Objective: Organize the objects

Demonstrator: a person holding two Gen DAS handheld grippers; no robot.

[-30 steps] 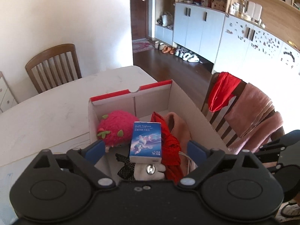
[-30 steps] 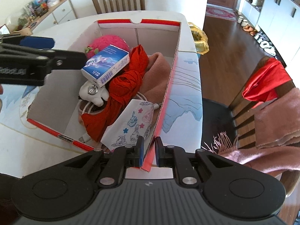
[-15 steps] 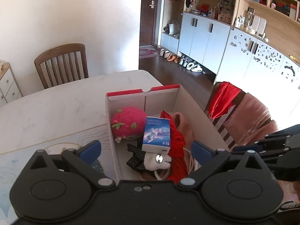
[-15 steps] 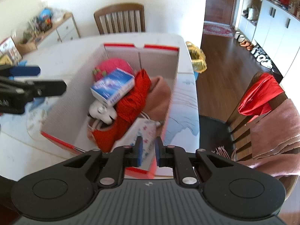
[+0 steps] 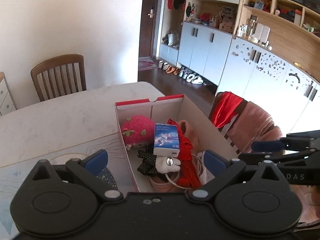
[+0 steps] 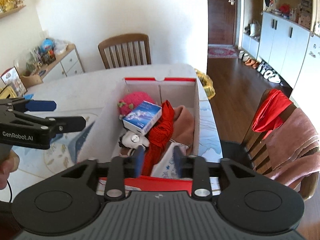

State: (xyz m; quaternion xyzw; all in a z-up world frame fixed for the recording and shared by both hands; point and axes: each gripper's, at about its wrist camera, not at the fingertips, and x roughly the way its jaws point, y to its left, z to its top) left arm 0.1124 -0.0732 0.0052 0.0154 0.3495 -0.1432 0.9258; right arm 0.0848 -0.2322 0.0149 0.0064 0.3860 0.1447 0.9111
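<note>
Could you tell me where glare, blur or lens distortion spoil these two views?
Left wrist view: sunlight washes out the floor behind the draped chair, and the cabinets bow with fisheye curvature; the blue tissue box stays sharp. Right wrist view: the right tool's fingers look smeared, the white wall is bright but not blown out, and the cardboard box is crisp.

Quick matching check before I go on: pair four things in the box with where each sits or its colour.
Things:
1. plush strawberry
2. blue and white carton
3. red cloth
4. white cable

Descriptions:
a. coiled low at the near end of the box
b. pink, in the far left corner
c. lying on top of the pile, tilted
d. draped along the middle, right of the carton

Pairs: 1-b, 2-c, 3-d, 4-a
</note>
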